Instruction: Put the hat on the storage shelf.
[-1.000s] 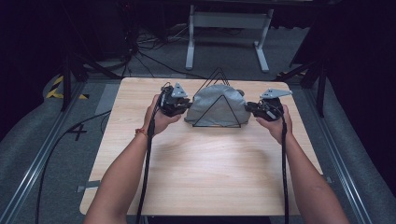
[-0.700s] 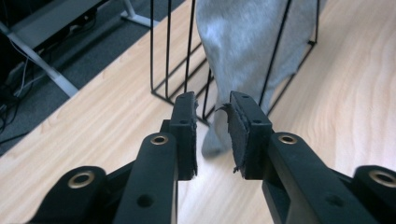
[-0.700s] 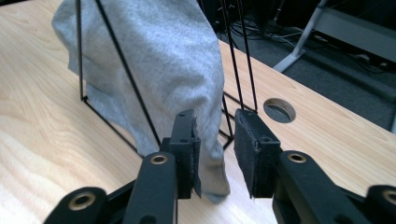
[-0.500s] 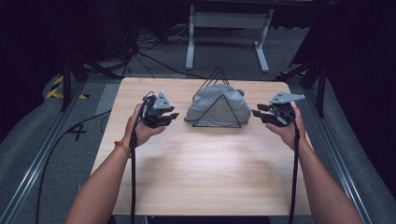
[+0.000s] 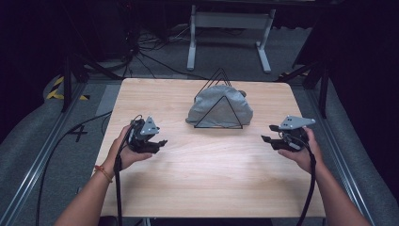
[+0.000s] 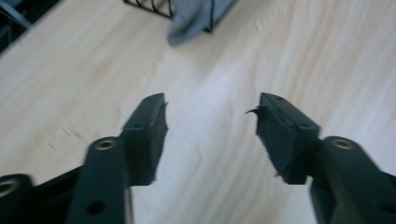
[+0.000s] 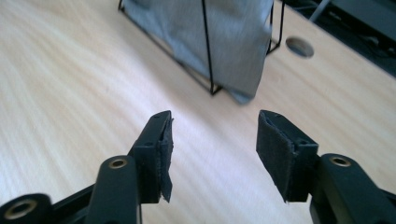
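Observation:
A grey cloth (image 5: 219,110) lies draped inside a black wire rack of triangular frames (image 5: 219,123) at the back middle of the wooden table (image 5: 207,188). My left gripper (image 5: 160,142) is held over the table's left part, well away from the rack, open with nothing between its jaws. My right gripper (image 5: 267,139) hovers at the right, also apart from the rack and open. In the right gripper view the cloth (image 7: 219,35) and the wire rack (image 7: 208,51) stand ahead of the open gripper (image 7: 212,126). The left gripper view has the cloth's corner (image 6: 189,18) far ahead of its gripper (image 6: 210,109).
A round hole (image 7: 299,46) in the tabletop lies beyond the rack. Behind the table stands a white metal frame (image 5: 230,28) among cables on the dark floor. Metal rails (image 5: 42,155) run along both sides of the table.
Both grippers have let go of the cloth at the rack and drawn back toward the person and outward, the left one to the left, the right one to the right.

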`<move>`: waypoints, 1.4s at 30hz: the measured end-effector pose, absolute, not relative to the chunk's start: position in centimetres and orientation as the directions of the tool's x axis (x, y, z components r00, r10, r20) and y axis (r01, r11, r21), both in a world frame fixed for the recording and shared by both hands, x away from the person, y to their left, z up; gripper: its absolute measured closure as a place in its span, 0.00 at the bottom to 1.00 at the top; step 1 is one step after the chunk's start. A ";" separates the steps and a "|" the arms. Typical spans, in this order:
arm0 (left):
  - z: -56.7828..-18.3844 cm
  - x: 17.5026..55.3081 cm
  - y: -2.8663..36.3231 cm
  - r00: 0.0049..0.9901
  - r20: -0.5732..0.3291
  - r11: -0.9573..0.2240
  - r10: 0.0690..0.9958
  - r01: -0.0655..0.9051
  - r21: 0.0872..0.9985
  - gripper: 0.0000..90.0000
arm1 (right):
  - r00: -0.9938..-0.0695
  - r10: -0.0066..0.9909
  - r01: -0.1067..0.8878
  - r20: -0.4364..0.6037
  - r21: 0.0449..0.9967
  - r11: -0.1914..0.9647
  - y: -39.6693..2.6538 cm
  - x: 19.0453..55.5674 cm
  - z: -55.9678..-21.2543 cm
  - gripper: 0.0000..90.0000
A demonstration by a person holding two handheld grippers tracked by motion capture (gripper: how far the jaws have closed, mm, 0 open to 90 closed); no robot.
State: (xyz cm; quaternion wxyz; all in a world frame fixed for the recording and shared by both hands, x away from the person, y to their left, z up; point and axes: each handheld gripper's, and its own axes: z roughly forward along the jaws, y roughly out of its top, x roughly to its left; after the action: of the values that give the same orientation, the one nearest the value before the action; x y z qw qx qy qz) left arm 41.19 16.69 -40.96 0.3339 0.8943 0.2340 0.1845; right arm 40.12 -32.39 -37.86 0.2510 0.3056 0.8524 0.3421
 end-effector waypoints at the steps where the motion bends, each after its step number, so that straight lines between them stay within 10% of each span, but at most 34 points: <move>1: -41.4 40.9 16.9 0.823 0.163 -0.665 0.544 0.305 0.682 0.42 | -0.686 0.692 0.348 -0.225 0.734 0.584 -32.6 39.7 -38.2 0.49; 14: -46.3 38.6 18.9 0.836 -0.072 -0.609 0.544 0.453 0.652 0.22 | -0.646 0.754 0.456 -0.121 0.730 0.508 -35.4 35.2 -44.1 0.29; 42: -48.1 36.7 19.7 0.824 -0.009 -0.573 0.567 0.402 0.714 0.16 | -0.572 0.820 0.536 -0.036 0.740 0.406 -37.5 35.1 -46.8 0.21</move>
State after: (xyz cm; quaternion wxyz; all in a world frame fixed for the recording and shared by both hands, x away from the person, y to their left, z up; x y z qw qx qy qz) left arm 36.67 19.68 -48.06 0.3711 0.8799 0.2753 0.1111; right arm 35.09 -37.52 -46.75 0.2020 0.4164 0.8138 0.3515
